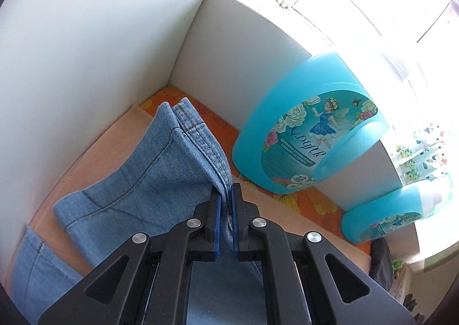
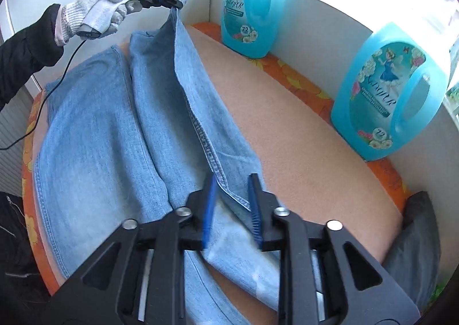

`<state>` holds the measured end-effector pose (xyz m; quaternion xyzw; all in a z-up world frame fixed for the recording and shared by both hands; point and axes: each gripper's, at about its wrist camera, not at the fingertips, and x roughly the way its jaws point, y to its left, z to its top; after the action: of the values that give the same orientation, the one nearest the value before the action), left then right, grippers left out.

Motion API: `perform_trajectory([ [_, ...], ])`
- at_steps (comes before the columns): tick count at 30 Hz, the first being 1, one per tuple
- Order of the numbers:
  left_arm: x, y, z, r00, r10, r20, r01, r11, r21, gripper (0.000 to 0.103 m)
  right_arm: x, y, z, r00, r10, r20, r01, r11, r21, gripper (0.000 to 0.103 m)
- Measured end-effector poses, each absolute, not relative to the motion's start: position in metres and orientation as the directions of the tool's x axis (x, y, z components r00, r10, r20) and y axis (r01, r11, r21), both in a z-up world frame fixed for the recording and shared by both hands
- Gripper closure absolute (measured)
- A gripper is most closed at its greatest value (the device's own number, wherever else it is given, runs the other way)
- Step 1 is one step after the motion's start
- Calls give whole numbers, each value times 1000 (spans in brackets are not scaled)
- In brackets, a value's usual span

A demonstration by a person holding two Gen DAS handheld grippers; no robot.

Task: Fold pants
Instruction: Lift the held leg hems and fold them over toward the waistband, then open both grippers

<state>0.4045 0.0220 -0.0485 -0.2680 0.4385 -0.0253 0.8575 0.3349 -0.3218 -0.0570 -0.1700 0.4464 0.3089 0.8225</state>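
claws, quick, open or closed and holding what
Left claw: closed on the hem of the jeans, lifting one leg.
Right claw: open, blue pads either side of the raised seam edge, not gripping.

Faded light-blue denim pants, woven cloth, matt, with raised stitched seams; pinched at the hem in matt black plastic left gripper, blue ribbed pads, shiny metal pivot pins. Same matt black plastic on right gripper. Peach fuzzy cloth mat over orange floral fabric. Glossy translucent turquoise plastic detergent jugs at right, smooth printed labels. White knitted glove on left hand, upper left
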Motion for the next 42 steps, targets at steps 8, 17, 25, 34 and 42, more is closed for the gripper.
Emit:
perform_trajectory([
  [8,404,28,-51,629,-277,-726,-194,849,-492,98,354,-289,-108,414,247,-876,-690,713,-124,44],
  [17,397,30,-38,643,-305,-703,-165,840,-516,98,362,-294,-87,547,132,-827,-585,766,-265,96],
  [25,349,48,12,715,-356,-602,-67,822,-565,98,310,-297,3,654,175,-736,-534,796,-286,97],
  [34,235,81,16,750,-346,-563,0,852,-524,98,187,-268,7,594,304,-745,-635,745,-202,97],
  [42,143,93,-36,727,-260,-636,-25,915,-402,98,118,-234,-54,423,321,-847,-734,669,-113,97],
])
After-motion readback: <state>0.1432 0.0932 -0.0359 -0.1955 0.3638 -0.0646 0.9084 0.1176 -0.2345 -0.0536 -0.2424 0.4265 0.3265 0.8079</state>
